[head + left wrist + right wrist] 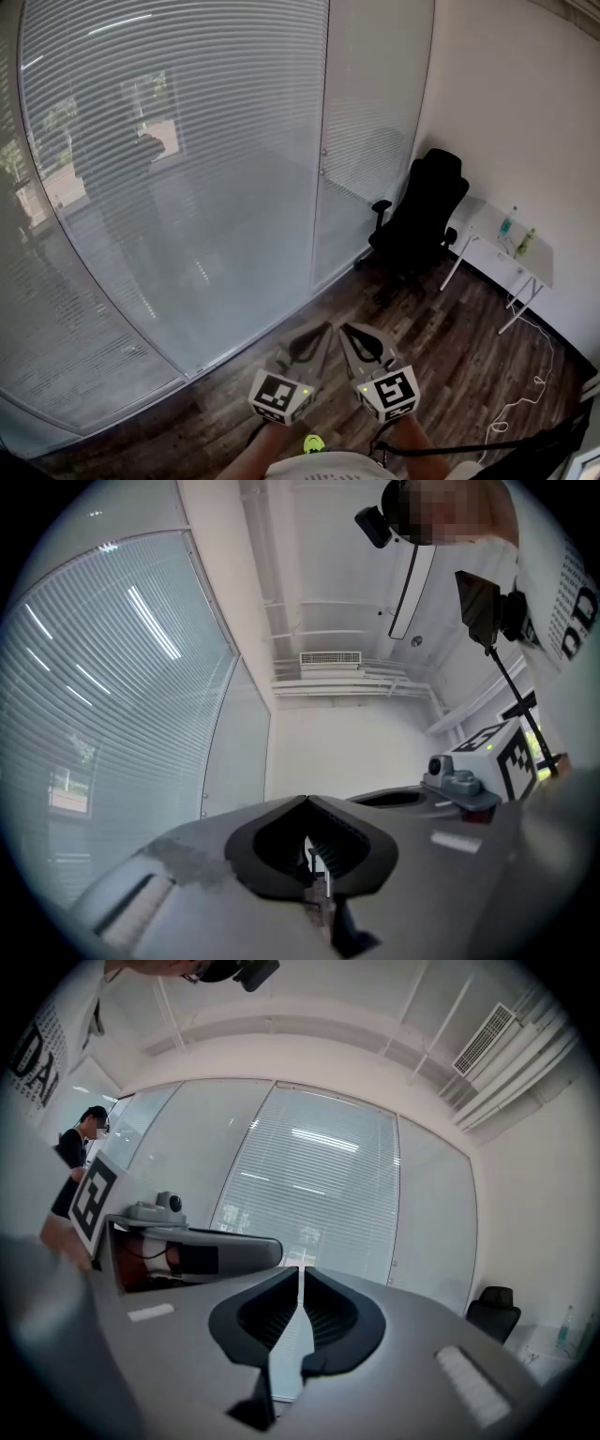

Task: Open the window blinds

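Closed white slatted blinds [169, 169] hang behind a curved glass wall that fills the left and middle of the head view. They also show in the left gripper view [84, 714] and straight ahead in the right gripper view [309, 1194]. Both grippers are held side by side, low in the head view, well short of the glass. My left gripper [322, 330] [307, 801] is shut, tips together, with nothing in it. My right gripper [349, 330] [300, 1271] has its jaws a narrow slit apart and holds nothing. No cord or wand for the blinds is in view.
A glass door panel with a small lock [323, 150] stands right of the blinds. A black office chair [422, 216] sits in the corner beside a white folding table [539, 262] that carries bottles [507, 223]. A white cable [525, 384] trails over the dark wood floor.
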Tool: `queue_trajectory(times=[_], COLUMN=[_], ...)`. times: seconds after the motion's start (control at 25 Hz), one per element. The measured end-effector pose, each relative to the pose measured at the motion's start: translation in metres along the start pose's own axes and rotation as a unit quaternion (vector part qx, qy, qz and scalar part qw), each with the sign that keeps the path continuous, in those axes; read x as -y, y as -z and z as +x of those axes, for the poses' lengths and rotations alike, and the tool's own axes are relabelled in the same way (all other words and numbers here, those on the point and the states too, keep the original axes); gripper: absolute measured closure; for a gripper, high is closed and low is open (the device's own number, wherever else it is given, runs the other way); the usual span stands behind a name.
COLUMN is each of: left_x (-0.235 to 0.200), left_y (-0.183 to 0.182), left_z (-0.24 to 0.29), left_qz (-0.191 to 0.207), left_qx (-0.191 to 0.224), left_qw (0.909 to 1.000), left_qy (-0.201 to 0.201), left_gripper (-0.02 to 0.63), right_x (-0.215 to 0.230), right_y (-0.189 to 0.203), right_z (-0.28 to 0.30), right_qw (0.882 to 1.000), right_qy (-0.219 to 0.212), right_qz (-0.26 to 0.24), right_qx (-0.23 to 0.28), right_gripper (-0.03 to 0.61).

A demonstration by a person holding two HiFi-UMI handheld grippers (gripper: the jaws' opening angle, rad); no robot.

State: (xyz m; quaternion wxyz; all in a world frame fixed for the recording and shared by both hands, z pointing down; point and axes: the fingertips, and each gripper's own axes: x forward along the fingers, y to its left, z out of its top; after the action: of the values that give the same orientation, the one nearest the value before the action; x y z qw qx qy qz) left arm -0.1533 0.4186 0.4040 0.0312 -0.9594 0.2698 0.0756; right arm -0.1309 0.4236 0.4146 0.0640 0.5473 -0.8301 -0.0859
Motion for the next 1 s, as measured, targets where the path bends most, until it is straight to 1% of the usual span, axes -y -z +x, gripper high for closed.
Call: queue_trajectory(times=[0.2, 0.36, 0.52, 0.6, 0.76, 0.88, 1.0], left_x=[-0.030, -0.040, -0.057, -0.062, -0.072, -0.082, -0.091], left_y=[0.017, 0.023, 0.025, 0.028, 0.025, 0.040, 0.050], left_z=[0.043, 0.072, 0.101, 0.111, 0.132, 0.140, 0.147], left_qz=[-0.004, -0.001, 0.001, 0.000, -0.007, -0.008, -0.011], left_qx=[-0.002, 0.000, -0.004, -0.007, 0.009, -0.010, -0.013], left_qw=[0.9999, 0.9999, 0.9996, 0.9995, 0.9994, 0.9995, 0.9995], left_qy=[-0.010, -0.016, -0.026, -0.030, -0.033, -0.027, -0.027], left_gripper=[0.621, 0.621, 0.621, 0.621, 0.621, 0.621, 0.621], right_x=[0.039, 0.065, 0.091, 0.099, 0.115, 0.120, 0.127], right_y=[0.012, 0.023, 0.022, 0.026, 0.035, 0.043, 0.051], right_z=[0.036, 0.051, 0.071, 0.077, 0.093, 0.106, 0.115], right_qw=[1.000, 1.000, 0.999, 0.999, 0.999, 0.999, 0.999], right_qy=[-0.011, -0.023, -0.035, -0.037, -0.038, -0.042, -0.038], right_qz=[-0.002, -0.005, -0.008, -0.004, 0.000, -0.010, 0.005], right_qx=[-0.002, 0.001, -0.004, -0.005, -0.010, -0.013, -0.019], right_gripper=[0.554, 0.554, 0.554, 0.554, 0.554, 0.554, 0.554])
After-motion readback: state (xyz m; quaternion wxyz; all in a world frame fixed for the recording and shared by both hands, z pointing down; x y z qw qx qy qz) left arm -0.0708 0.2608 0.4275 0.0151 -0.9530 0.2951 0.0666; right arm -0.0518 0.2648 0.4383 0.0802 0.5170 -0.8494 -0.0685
